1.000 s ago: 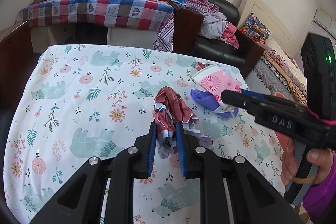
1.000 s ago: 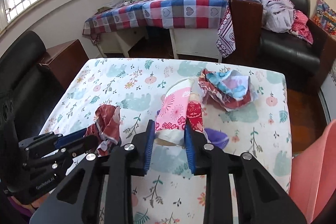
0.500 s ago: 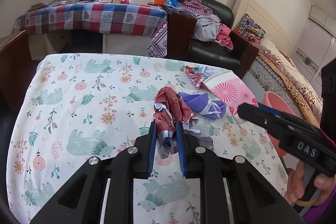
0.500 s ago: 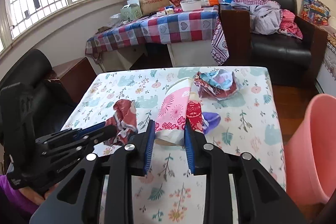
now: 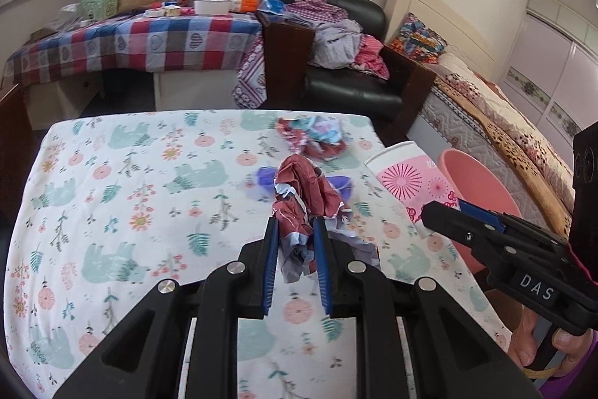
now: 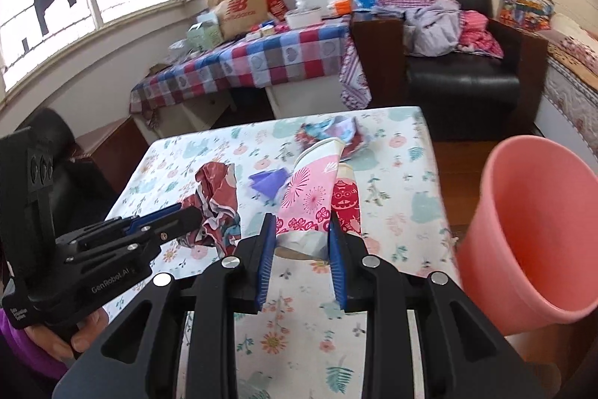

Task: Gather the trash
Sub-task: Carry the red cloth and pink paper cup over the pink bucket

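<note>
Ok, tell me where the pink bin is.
In the right wrist view the pink bin stands at the right, off the table's right edge, beside the held paper cup.

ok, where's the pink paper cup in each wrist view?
Left wrist: pink paper cup at right of centre, clamped by the right gripper.
Right wrist: cup at centre, between that gripper's pads.
Shared landmark: pink bin, right of the cup in both.

hidden: purple scrap (image 5: 341, 183) partly behind red wrapper (image 5: 304, 191) | cut off: pink bin (image 6: 530, 230) right edge | blurred: bin rim
</note>
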`<act>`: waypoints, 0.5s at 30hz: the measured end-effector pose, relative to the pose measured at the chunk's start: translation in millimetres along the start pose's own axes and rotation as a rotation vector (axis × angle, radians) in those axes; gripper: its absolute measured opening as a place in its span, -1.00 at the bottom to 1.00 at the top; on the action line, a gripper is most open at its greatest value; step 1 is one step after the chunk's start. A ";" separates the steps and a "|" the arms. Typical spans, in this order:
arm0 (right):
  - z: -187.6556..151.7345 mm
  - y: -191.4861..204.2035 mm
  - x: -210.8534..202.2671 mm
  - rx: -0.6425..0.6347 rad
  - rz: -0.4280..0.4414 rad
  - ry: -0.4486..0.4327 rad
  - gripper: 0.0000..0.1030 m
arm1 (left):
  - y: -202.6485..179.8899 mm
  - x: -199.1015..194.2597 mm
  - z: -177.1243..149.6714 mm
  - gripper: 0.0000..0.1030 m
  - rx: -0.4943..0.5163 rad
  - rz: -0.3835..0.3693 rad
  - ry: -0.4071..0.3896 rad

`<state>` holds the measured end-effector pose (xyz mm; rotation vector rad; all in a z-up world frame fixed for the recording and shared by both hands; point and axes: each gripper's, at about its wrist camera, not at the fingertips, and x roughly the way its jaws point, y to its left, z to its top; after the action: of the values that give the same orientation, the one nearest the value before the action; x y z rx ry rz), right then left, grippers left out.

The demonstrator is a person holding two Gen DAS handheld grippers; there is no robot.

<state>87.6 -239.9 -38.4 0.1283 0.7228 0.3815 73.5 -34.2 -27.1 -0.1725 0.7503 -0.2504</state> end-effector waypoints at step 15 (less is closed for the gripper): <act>-8.9 -56.4 -40.3 0.108 -0.116 -0.077 -0.47 | -68.5 22.0 21.0 -0.65 0.125 -0.056 -0.014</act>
<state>70.8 -307.6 -33.8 0.2014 0.6717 0.2259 92.4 -104.6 -9.6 -0.0768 0.7144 -0.3484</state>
